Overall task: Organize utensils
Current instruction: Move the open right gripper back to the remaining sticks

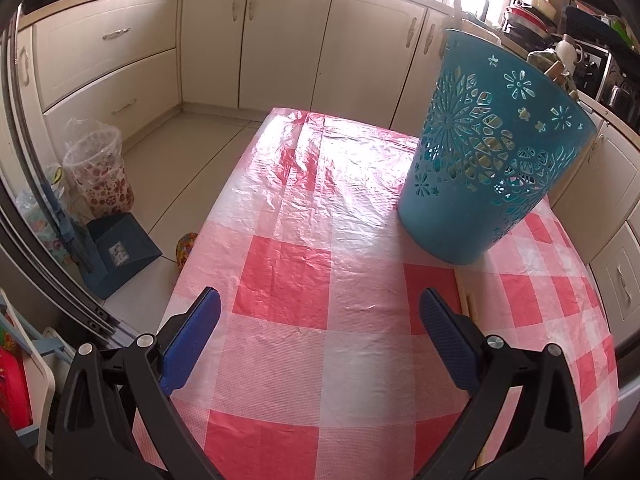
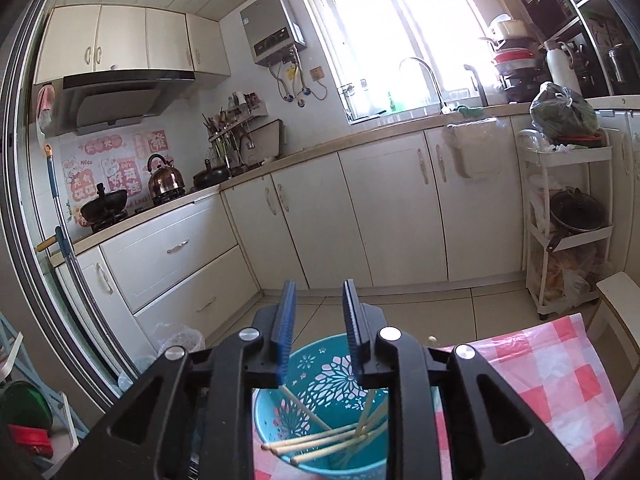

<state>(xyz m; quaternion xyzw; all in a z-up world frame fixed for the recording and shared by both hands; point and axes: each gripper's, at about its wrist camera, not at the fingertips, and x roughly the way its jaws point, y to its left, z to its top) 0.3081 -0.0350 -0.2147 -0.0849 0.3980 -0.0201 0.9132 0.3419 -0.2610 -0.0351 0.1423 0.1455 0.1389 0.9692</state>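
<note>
Chopsticks [image 2: 320,438], perhaps six, lie in one basket [image 2: 272,412]; both tools [image 1: 320,312] [image 2: 320,308] open, empty.

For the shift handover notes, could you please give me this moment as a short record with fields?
surface: table with red-and-white checked cloth
container: teal cut-out basket, upright on the cloth
contents: wooden chopsticks lying inside the basket
left gripper: open, empty, over bare cloth
right gripper: above the basket, jaws apart, nothing between them
left on the cloth: no loose utensils in view
</note>
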